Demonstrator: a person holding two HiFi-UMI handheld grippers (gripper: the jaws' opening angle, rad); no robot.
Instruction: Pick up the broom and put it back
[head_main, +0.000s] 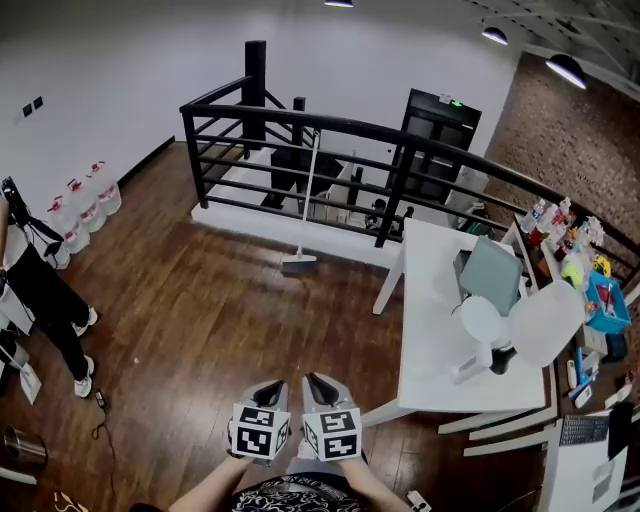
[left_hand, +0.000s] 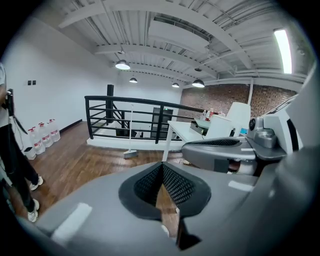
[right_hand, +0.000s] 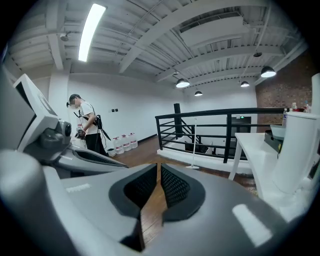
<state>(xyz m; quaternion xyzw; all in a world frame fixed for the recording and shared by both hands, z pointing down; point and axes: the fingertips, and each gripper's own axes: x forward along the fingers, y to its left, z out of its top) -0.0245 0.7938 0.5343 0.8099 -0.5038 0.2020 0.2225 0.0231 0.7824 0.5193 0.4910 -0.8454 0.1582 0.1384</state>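
Plainly, the broom (head_main: 298, 265) stands upright at twelve o'clock, well apart from left gripper (head_main: 272, 388) and right gripper (head_main: 318, 385), both pinched together, empty.

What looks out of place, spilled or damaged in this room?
Nothing looks spilled or damaged. The only loose item is the broom, propped nearly upright against the black railing, its head on the wooden floor.

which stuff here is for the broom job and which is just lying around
For the job: broom, upright at the black railing; left gripper and right gripper, both shut, empty.
Just about: white table, water bottles, person.
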